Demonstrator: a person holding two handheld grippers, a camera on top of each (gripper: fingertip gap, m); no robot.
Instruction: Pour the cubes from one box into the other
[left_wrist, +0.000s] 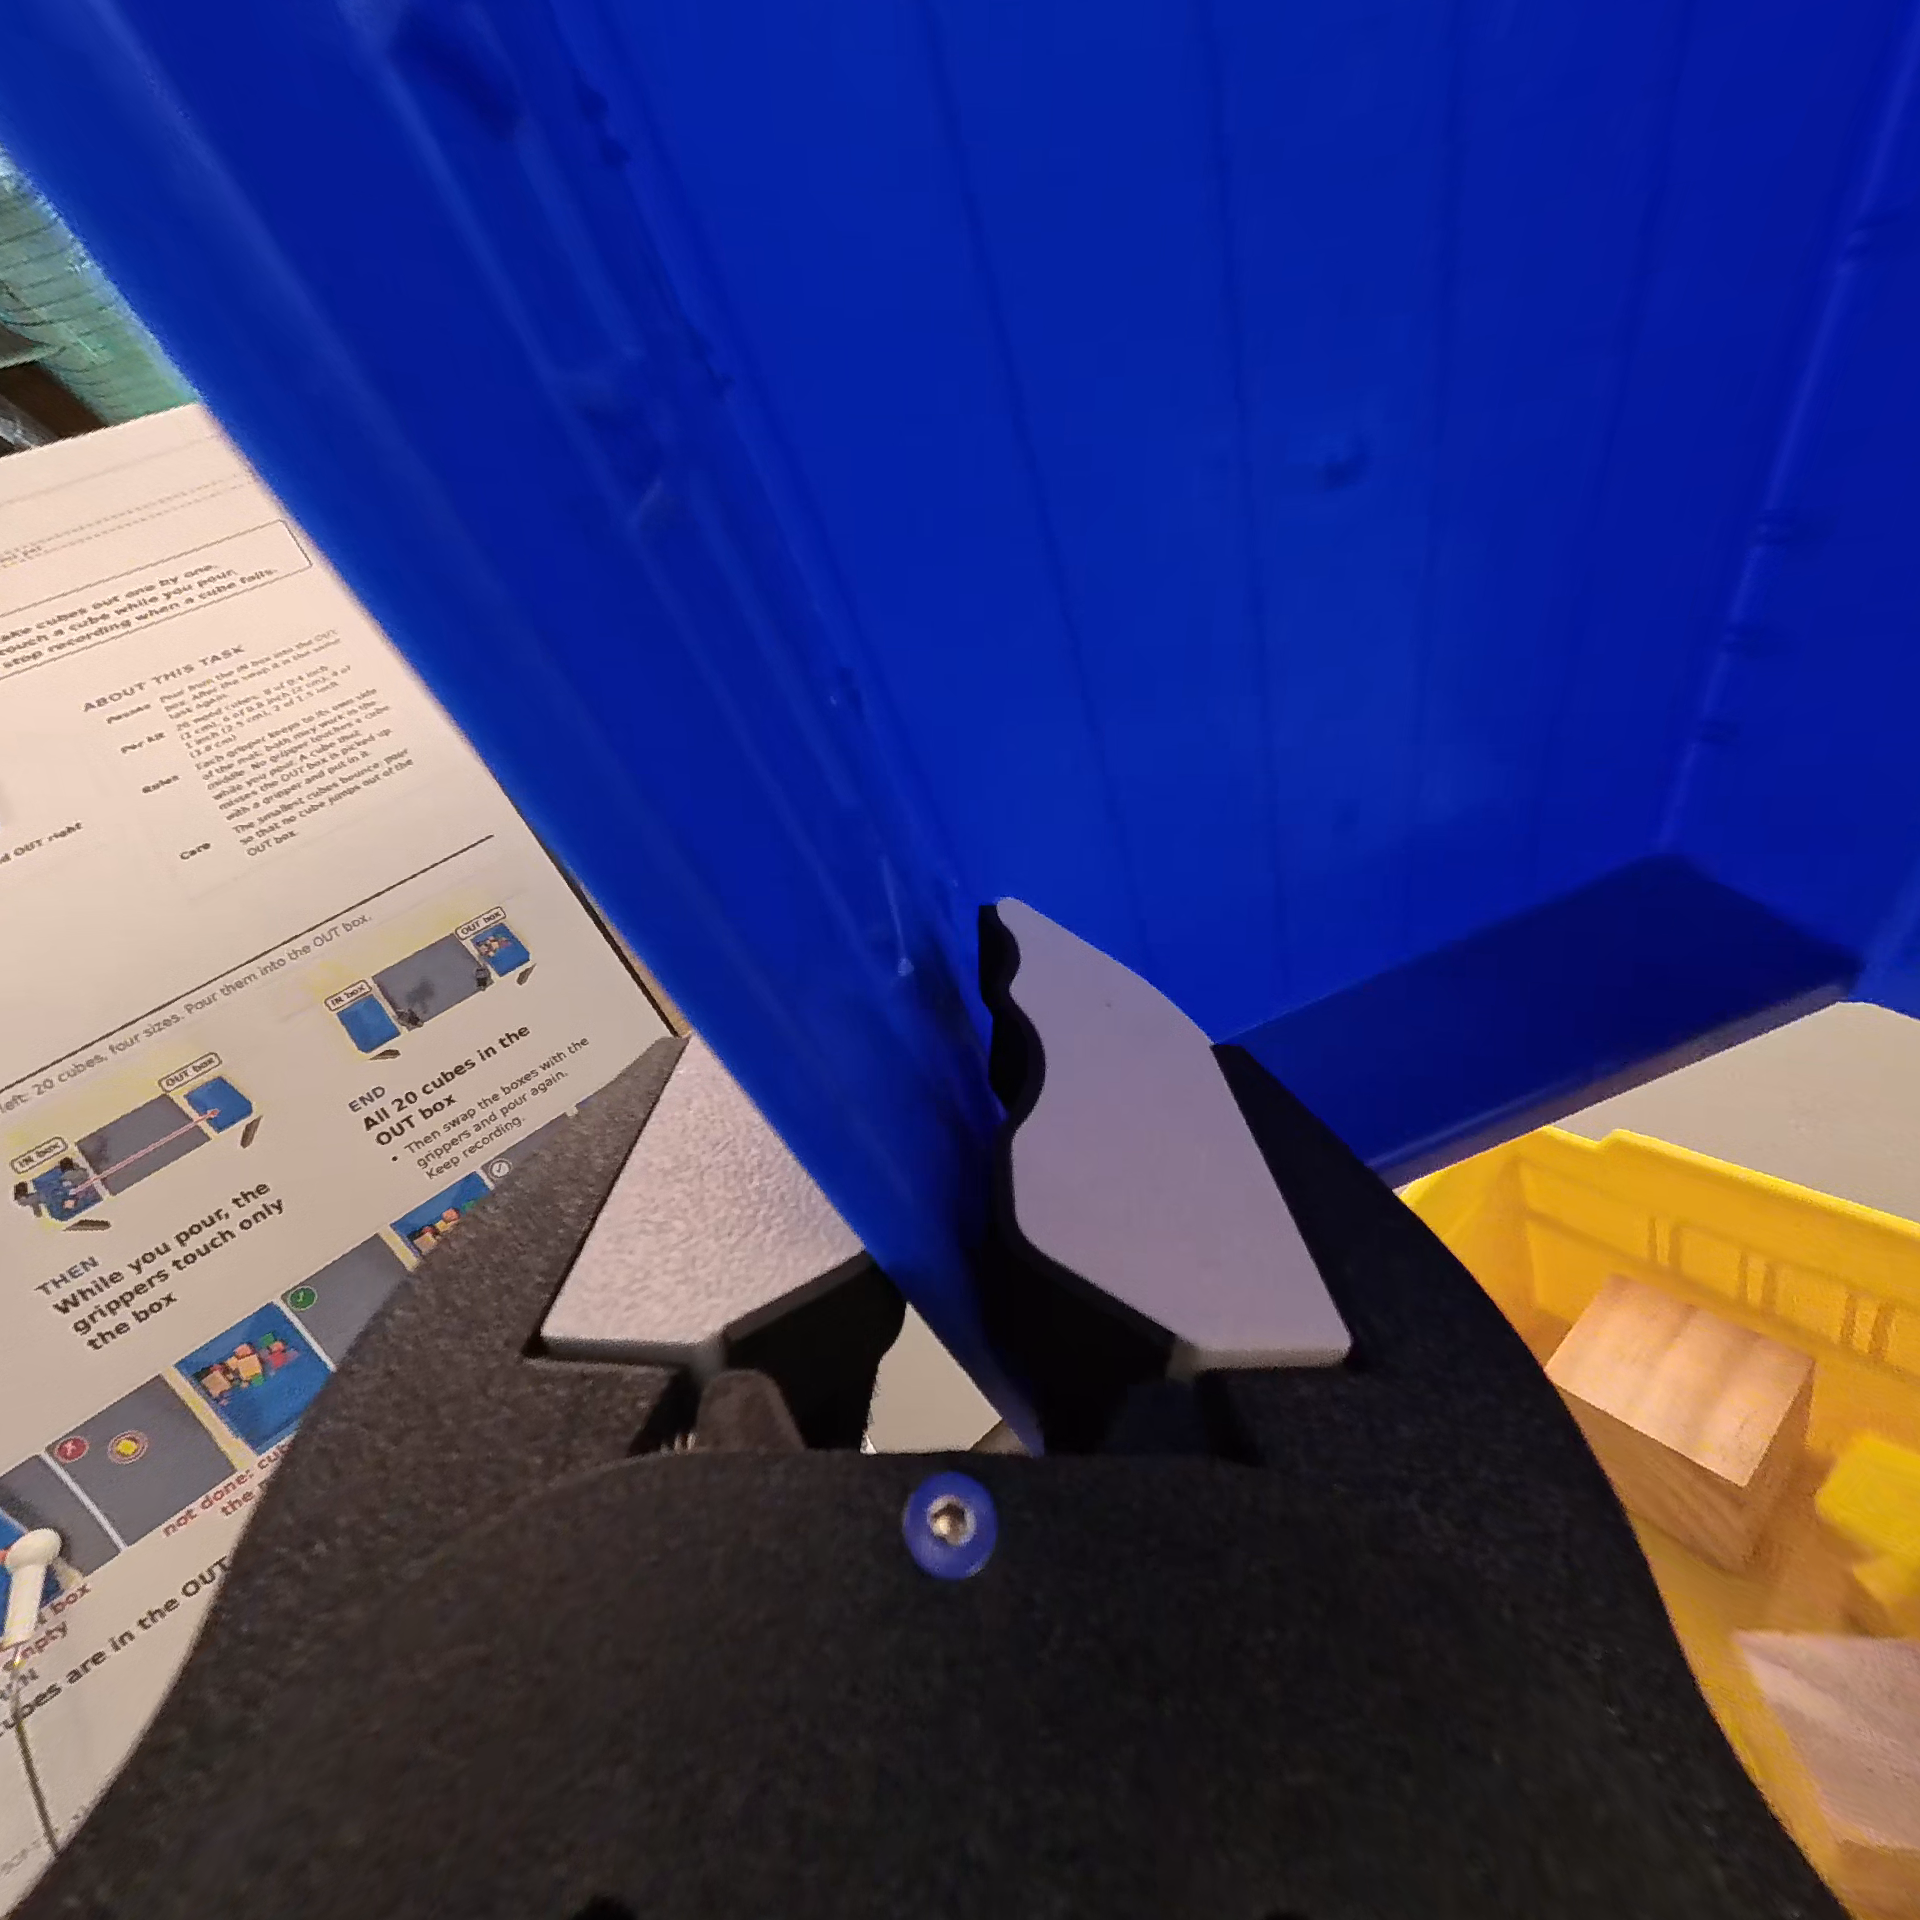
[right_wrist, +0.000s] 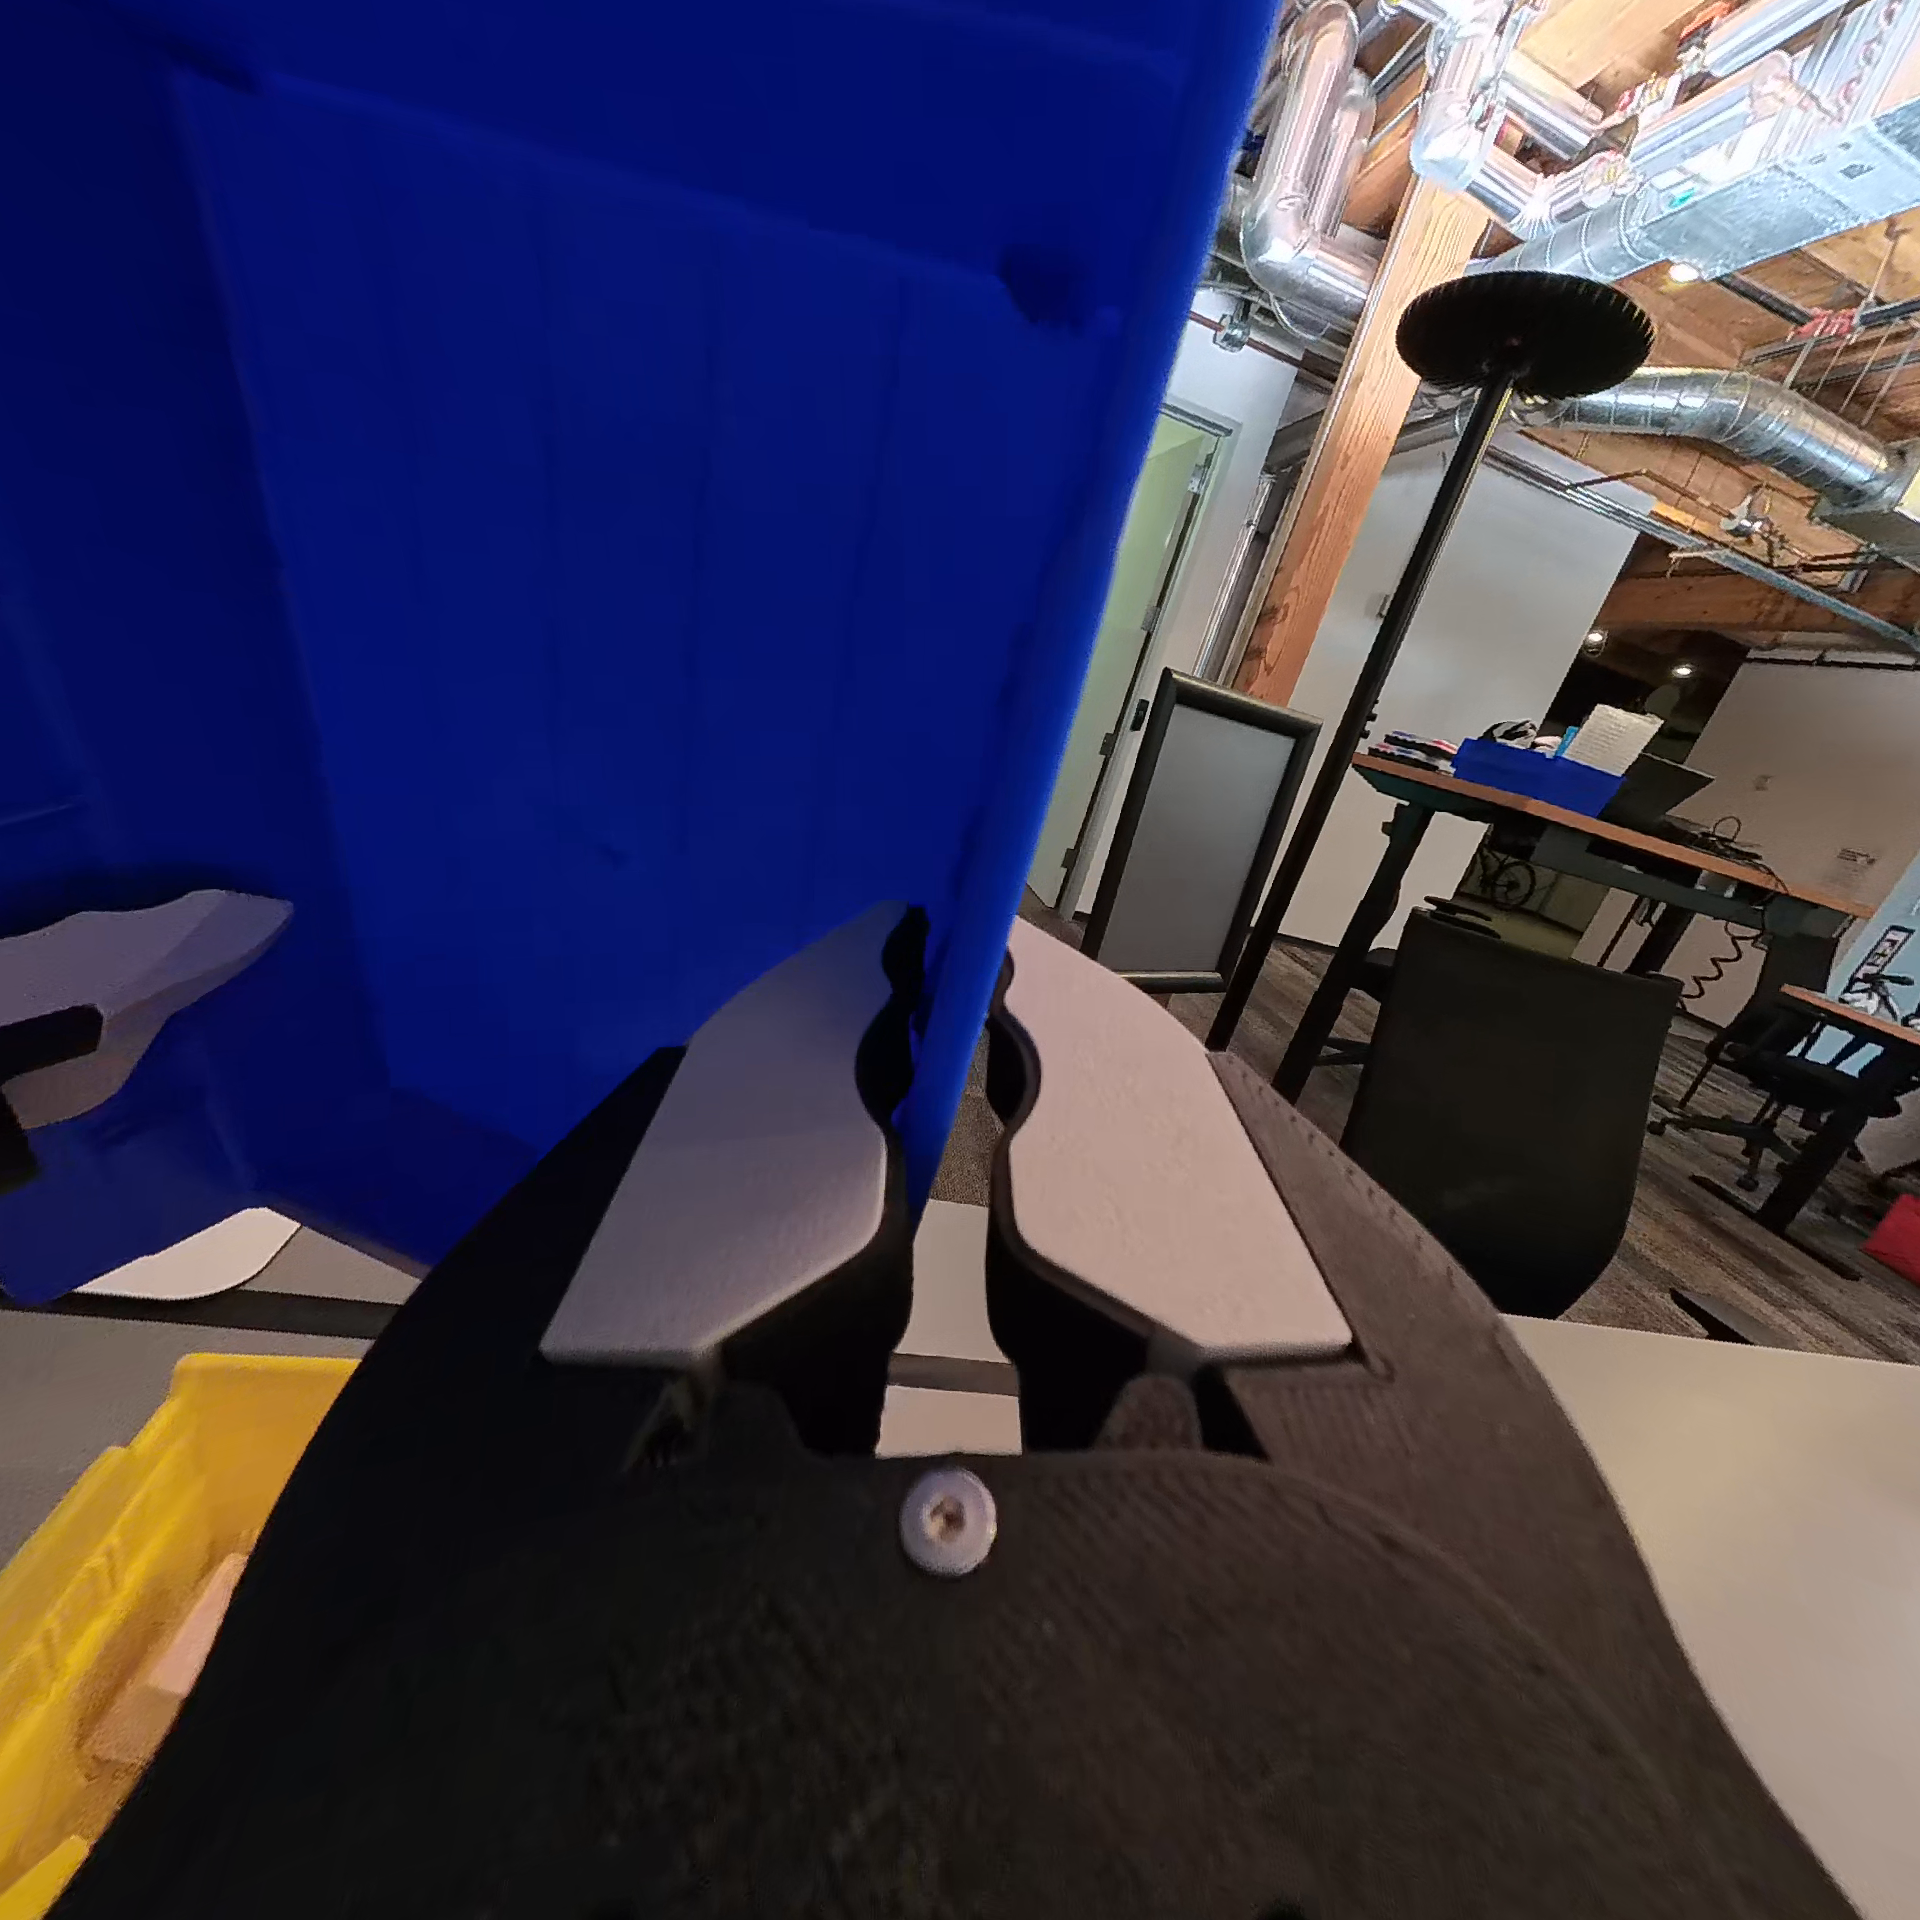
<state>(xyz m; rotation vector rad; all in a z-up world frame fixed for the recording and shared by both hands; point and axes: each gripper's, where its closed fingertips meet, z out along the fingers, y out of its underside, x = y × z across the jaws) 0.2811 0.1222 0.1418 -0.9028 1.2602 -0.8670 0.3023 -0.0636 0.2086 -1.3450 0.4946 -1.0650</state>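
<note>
Blue box (left_wrist: 1195, 468), tipped up on end, is hanging just above the yellow box (left_wrist: 1621, 1226), its interior showing empty. Left tool (left_wrist: 940, 1039) and right tool (right_wrist: 951, 997) are each clamping one side wall of it, one finger inside and one outside. Wooden cubes (left_wrist: 1683, 1403) and small yellow ones are lying inside the yellow box, which is sitting on the desk (right_wrist: 1714, 1455) beside an instruction sheet (left_wrist: 208, 935).

The big blue plastic box (left_wrist: 1247, 468) is filling the space up front, blocking both ways. The yellow plastic box (left_wrist: 1683, 1299) (wooden blocks inside) is sitting just below, leaving a thin gap.
</note>
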